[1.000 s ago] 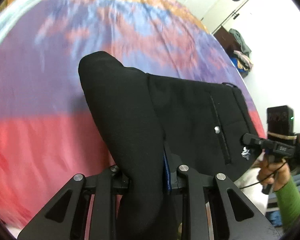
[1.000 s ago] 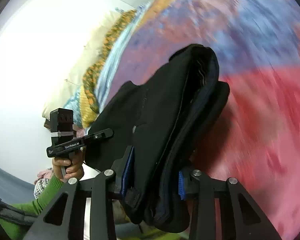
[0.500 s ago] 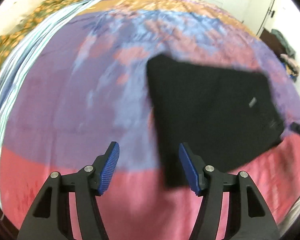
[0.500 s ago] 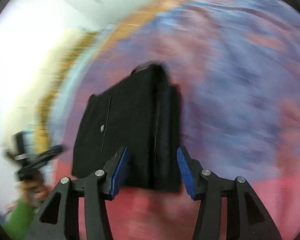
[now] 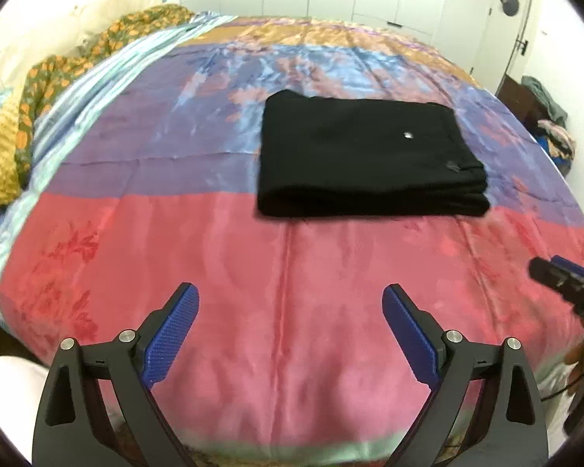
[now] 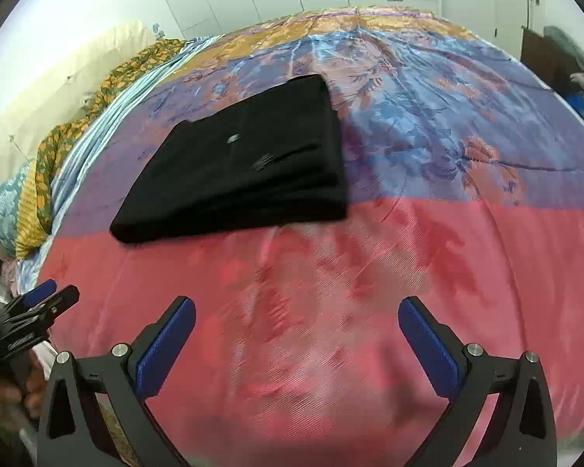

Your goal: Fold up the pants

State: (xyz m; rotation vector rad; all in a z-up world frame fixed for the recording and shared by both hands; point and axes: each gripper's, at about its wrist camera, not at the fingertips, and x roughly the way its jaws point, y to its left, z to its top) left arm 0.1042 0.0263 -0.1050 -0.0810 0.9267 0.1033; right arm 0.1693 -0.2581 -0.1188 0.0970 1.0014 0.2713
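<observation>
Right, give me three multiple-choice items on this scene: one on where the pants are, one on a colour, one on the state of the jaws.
1. Where do the folded pants lie?
A. On the bedspread, beyond both grippers
B. Between the left gripper's jaws
C. On the floor

2. What colour are the pads on the gripper jaws?
A. Red
B. Blue
C. White

3. How do the jaws of the left gripper and the right gripper stand?
A. Both shut on the pants
B. Left shut, right open
C. Both open, nothing between them

Answers:
1 A: the black bundle lies flat on the bedspread, well clear of the fingertips in both wrist views.
2 B: blue textured pads line each finger.
3 C: both pairs of jaws, which have just been opening, stand wide over bare bedspread.
</observation>
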